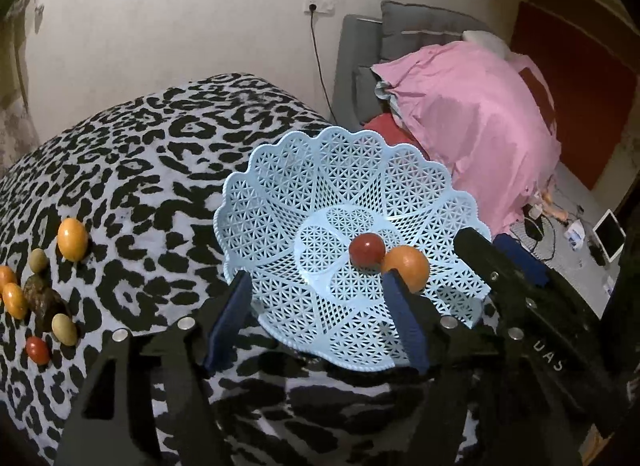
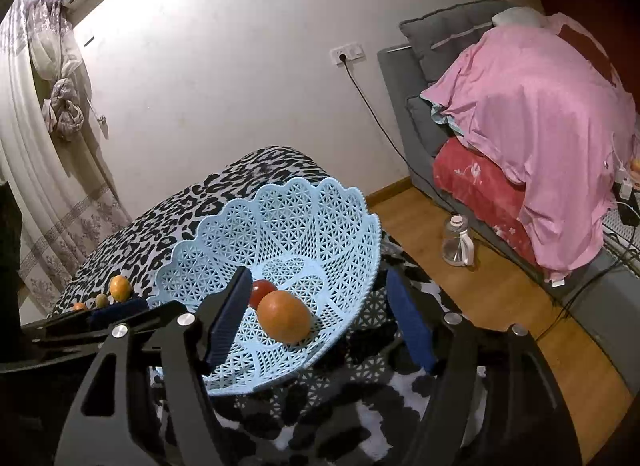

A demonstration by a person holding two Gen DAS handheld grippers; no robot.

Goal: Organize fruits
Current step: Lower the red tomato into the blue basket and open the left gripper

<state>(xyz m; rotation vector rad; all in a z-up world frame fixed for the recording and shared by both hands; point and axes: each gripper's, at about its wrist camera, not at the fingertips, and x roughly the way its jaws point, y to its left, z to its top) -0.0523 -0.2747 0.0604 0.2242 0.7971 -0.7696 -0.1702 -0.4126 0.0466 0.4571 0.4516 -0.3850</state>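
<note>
A pale blue lattice basket [image 1: 260, 193] [image 2: 208, 234] stands on a leopard-print cover. Inside lie a red fruit [image 1: 364, 250] [image 2: 262, 290] and an orange [image 1: 408, 266] [image 2: 284, 316], touching each other. My left gripper [image 1: 316, 278] hovers open over the basket's near rim; its right fingertip sits just beside the orange and nothing is gripped. My right gripper [image 2: 318, 274] is open too, its fingers either side of the orange without pressing it. Several loose fruits lie at the far left: a yellow-orange one [image 1: 72, 240], small green ones [image 1: 64, 329] and a red one [image 1: 37, 350].
The leopard-print cover [image 1: 152, 169] drops off behind and to the right of the basket. A sofa with a pink sheet [image 2: 536, 137] stands on the right. On the wooden floor [image 2: 500, 306] are a clear jug [image 2: 458, 242] and cables.
</note>
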